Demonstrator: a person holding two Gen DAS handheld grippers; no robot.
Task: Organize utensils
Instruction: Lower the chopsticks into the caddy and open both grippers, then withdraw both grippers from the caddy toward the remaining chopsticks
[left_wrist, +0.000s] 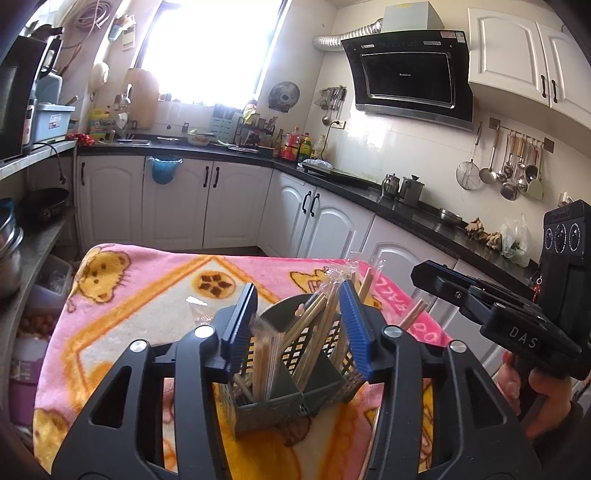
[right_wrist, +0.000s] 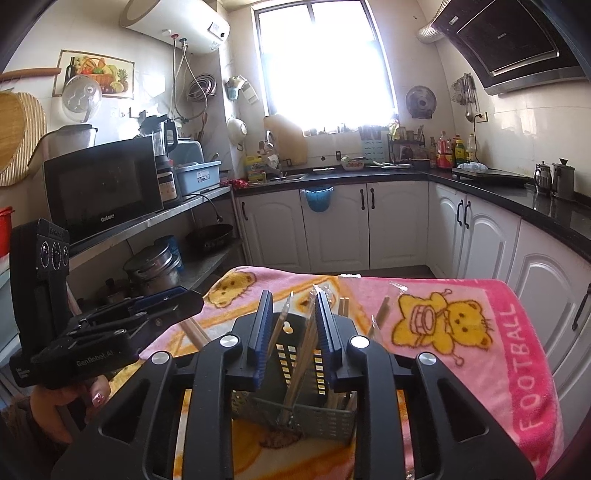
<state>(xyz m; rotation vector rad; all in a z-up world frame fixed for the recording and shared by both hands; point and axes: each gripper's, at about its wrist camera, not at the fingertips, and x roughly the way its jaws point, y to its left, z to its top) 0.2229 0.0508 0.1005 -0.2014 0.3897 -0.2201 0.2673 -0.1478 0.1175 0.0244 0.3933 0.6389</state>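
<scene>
We see a dark green slotted utensil holder (left_wrist: 295, 376) standing upright on the pink blanket (left_wrist: 147, 288), its compartments holding plastic-wrapped wooden chopsticks (left_wrist: 314, 332) leaning at angles.

Sunlit kitchen (right_wrist: 325, 66), white cabinets (right_wrist: 399, 225)

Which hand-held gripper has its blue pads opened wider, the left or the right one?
The left hand-held gripper: its pads stand wide apart around the holder's wrapped chopsticks, while the right hand-held gripper shows a narrower gap.

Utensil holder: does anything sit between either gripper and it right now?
Nothing visible does. The utensil holder sits directly ahead of the left gripper and the right gripper, whose open jaws frame the wrapped chopsticks standing in it.
</scene>
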